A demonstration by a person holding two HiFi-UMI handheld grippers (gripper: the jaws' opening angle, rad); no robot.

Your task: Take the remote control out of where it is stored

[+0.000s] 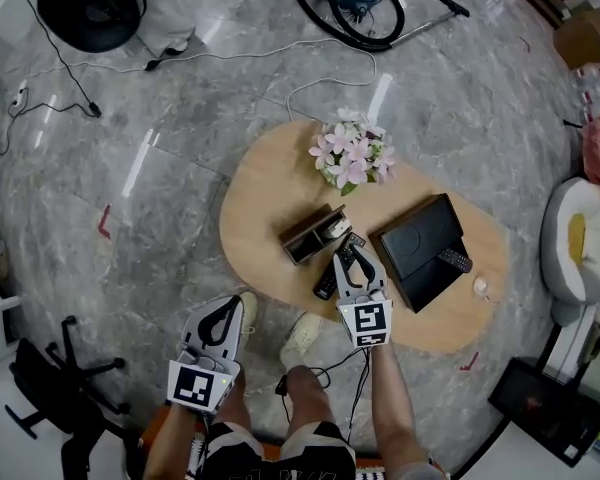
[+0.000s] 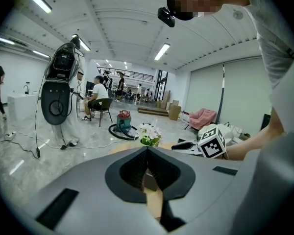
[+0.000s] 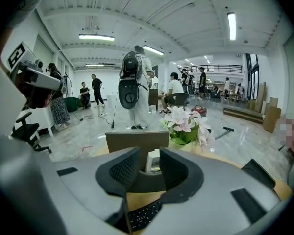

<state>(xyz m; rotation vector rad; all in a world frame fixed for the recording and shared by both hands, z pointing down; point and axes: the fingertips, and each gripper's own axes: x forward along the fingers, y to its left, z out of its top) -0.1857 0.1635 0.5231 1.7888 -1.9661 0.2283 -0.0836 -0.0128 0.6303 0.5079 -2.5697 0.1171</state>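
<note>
Left claw (image 1: 228,308) is held off the bench (image 1: 270,183), out over the floor by the person's knee. Its own view shows the left claw (image 2: 148,153) with both jaws together at the tips and nothing between them, a detail the head view cannot settle. That same view catches the flowers (image 2: 149,133) and, to their right, the marker cube of the other tool. On the bench, left of centre, stands an open brown holder (image 1: 308,236) with a white remote (image 1: 336,230) still inside it. Just beside the holder, lying flat on the bench top, is the black remote control (image 1: 326,283), out of the holder and partly under the right claw (image 1: 351,260). The right gripper view confirms the right claw (image 3: 149,158) has its jaws apart and pressing on nothing. The black remote control (image 3: 143,215) shows its keys below the jaws. The white remote (image 3: 153,161) appears through the gap, in front of the holder's (image 3: 137,141) wall. Further right sits a black box (image 1: 420,240) with another dark remote (image 1: 455,260) on it.
</note>
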